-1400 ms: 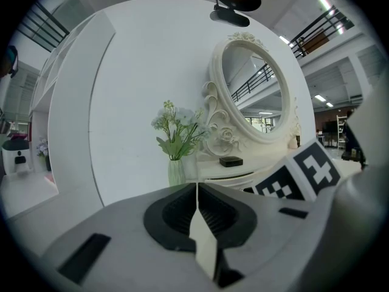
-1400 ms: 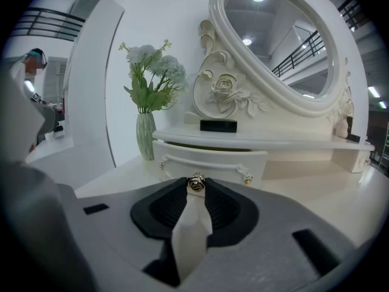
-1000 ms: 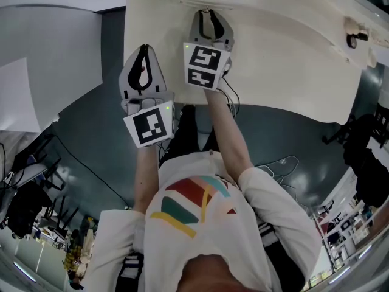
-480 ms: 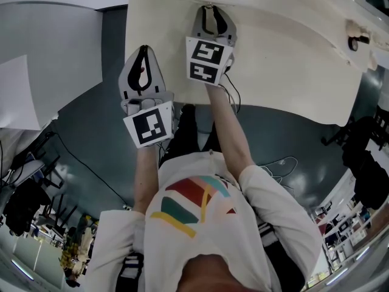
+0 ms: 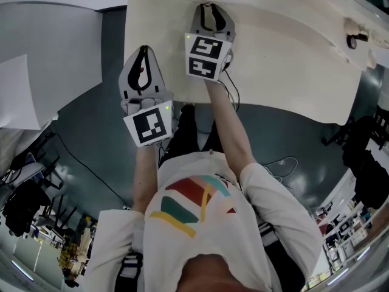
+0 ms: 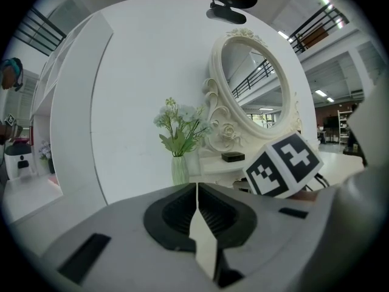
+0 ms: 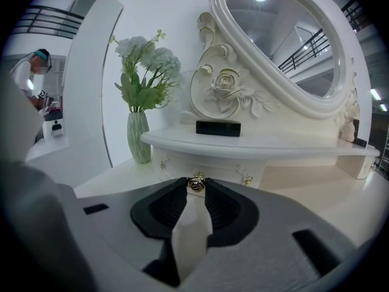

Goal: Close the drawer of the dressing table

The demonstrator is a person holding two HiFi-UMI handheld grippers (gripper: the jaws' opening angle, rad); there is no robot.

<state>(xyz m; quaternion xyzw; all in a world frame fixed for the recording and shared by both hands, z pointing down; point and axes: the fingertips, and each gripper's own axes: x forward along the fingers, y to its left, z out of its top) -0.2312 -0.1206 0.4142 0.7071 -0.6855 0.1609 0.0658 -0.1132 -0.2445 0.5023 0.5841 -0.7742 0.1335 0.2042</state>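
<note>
Now right hand-held gripper pinches small round gold knob of white drawer, at its jaw tips, under shelf of white dressing table. Left hand-held gripper clenched, empty, alongside. Push straight in, level; no sideways twist.

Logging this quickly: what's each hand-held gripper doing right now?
Left hand-held gripper: closed, holding nothing.
Right hand-held gripper: closed on the gold drawer knob.
</note>
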